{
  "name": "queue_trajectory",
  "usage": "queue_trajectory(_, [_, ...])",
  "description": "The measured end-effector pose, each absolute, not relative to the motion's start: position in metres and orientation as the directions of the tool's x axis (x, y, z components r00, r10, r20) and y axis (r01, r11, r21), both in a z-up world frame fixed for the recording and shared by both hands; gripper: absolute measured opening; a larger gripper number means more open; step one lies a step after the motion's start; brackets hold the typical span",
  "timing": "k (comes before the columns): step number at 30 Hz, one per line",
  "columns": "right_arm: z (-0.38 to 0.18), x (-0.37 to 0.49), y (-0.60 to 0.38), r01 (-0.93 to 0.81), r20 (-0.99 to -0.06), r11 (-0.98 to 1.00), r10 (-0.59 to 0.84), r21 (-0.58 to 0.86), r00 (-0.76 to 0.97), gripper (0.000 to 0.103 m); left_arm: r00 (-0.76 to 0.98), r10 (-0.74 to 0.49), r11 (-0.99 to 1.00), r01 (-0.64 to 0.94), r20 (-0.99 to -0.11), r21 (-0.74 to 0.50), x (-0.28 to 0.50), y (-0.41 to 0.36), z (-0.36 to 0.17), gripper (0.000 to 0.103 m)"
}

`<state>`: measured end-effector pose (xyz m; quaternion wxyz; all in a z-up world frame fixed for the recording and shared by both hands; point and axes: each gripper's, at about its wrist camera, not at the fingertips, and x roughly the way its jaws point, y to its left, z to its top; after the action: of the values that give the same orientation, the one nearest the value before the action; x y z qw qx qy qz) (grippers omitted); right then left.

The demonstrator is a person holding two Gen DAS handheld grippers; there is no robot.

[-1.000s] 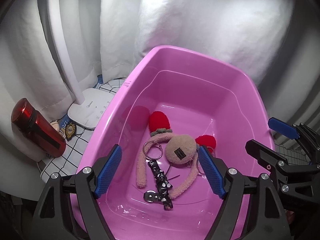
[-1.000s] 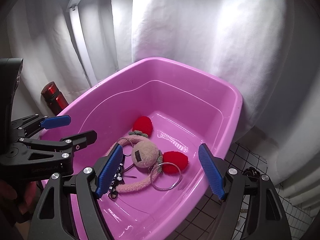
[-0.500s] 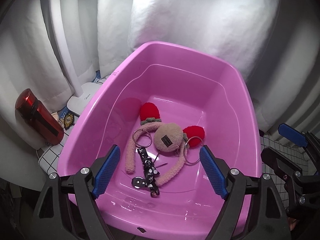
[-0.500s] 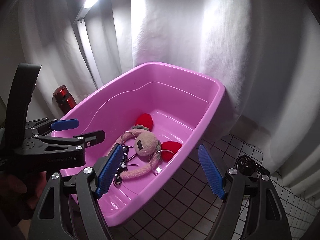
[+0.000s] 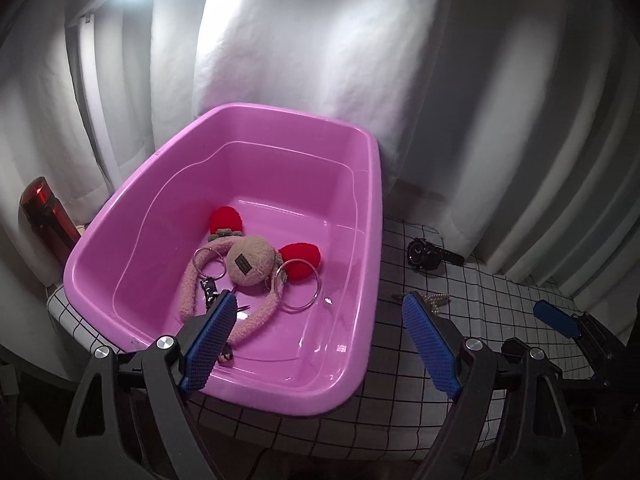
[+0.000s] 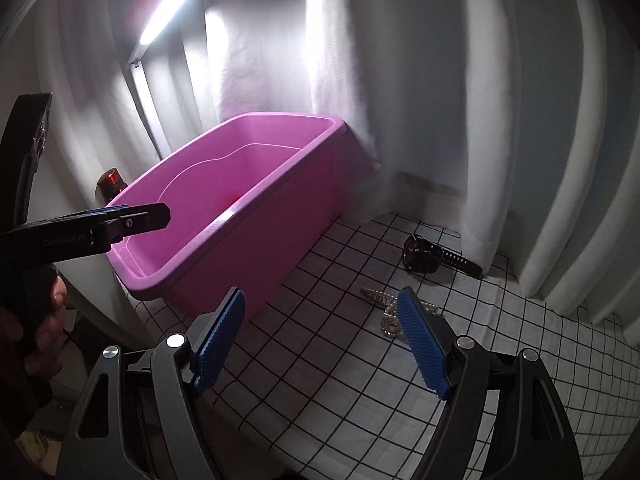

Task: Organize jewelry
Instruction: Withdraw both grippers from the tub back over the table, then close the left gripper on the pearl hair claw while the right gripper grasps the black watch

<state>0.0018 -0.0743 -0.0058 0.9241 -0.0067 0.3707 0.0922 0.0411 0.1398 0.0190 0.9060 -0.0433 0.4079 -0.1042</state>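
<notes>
A glossy pink plastic tub (image 5: 362,216) holds a fuzzy beige plush headband with red ears (image 5: 248,266) and silver hoop rings (image 5: 297,285). The left gripper (image 5: 320,340), empty, its jaws just widened, tilts down over the tub's near rim. Rightward, the empty right gripper (image 6: 322,340) gapes above a beaded chain (image 6: 382,308); a black wristwatch (image 6: 426,258) lies beyond.

Open checked cloth (image 6: 340,360) lay clear to the right of the pink tub (image 6: 256,248), with room to pass a tool there. The watch (image 6: 424,258) and a beaded chain (image 6: 384,308) sat near each other on it, well off the tub wall. White curtains (image 6: 400,80) closed in behind, and a red bottle (image 5: 44,220) and lamp post (image 5: 96,92) crowded the tub's left.
</notes>
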Motion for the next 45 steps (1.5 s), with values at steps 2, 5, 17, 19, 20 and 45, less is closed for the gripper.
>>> queue_trajectory(2, [-0.008, -0.009, -0.098, -0.135, -0.685, 0.989, 0.139, 0.059, 0.715, 0.075, 0.651, -0.249, 0.968, 0.178, -0.717, -0.175, 0.03, 0.122, 0.021, 0.085])
queue_trajectory(5, [-0.009, -0.021, -0.129, -0.083, -0.684, 0.994, 0.105, 0.064, 0.722, 0.075, 0.652, -0.285, 0.959, 0.204, -0.703, -0.199, 0.015, 0.097, 0.021, 0.086])
queue_trajectory(17, [-0.028, -0.018, -0.205, -0.078, -0.689, 0.996, 0.093, 0.053, 0.719, 0.075, 0.593, -0.294, 0.956, 0.17, -0.749, -0.241, -0.006, 0.016, -0.018, 0.088])
queue_trajectory(19, [-0.034, -0.007, -0.213, -0.104, -0.694, 0.993, 0.11, 0.051, 0.712, 0.075, 0.594, -0.279, 0.96, 0.149, -0.755, -0.238, -0.003, 0.007, -0.028, 0.088])
queue_trajectory(20, [-0.038, -0.001, -0.218, -0.119, -0.698, 0.992, 0.12, 0.05, 0.706, 0.075, 0.595, -0.265, 0.963, 0.133, -0.759, -0.233, -0.002, 0.002, -0.033, 0.088])
queue_trajectory(45, [-0.144, 0.178, -0.206, -0.602, -0.778, 0.797, 0.405, 0.044, 0.48, 0.075, 0.588, -0.048, 0.995, -0.041, -0.807, -0.089, 0.087, -0.042, -0.151, 0.088])
